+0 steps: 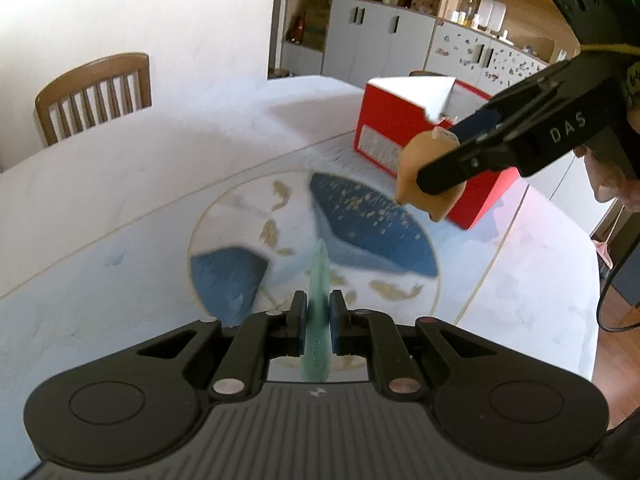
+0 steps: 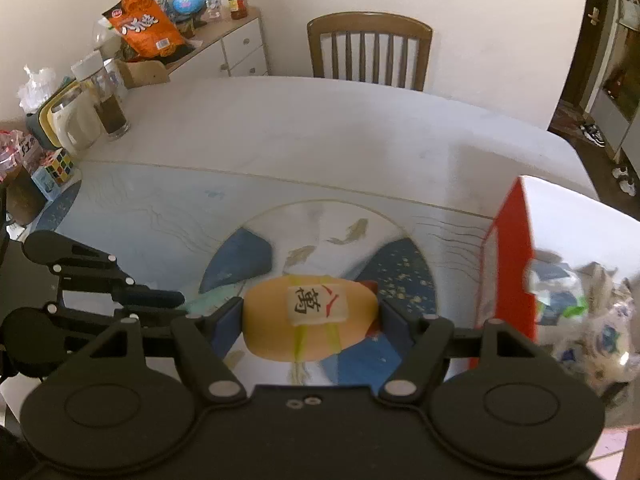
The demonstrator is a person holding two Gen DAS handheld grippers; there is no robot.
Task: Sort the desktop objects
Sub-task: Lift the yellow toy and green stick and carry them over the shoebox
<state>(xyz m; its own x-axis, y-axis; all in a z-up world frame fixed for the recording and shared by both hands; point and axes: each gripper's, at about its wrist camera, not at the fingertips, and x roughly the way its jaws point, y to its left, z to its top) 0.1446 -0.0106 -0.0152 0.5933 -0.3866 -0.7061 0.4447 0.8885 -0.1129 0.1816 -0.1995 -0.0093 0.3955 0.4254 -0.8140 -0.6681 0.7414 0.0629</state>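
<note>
My right gripper point(image 2: 310, 320) squeezes a squishy orange toy point(image 2: 310, 322) by its two ends, up in the air over the table point(image 2: 320, 128), beside the red box point(image 2: 510, 272). It looks soft and light, so I think a gentle hold is enough. My left gripper point(image 1: 318, 320) pinches a thin green stick point(image 1: 319, 280). It looks stiff, light and maybe slippery.

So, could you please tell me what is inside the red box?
In the right wrist view, the red box holds a blurred heap of crumpled white, blue and green packaging. Its wall and the heap itself hide whatever lies deeper. The left wrist view shows only its white inner wall.
</note>
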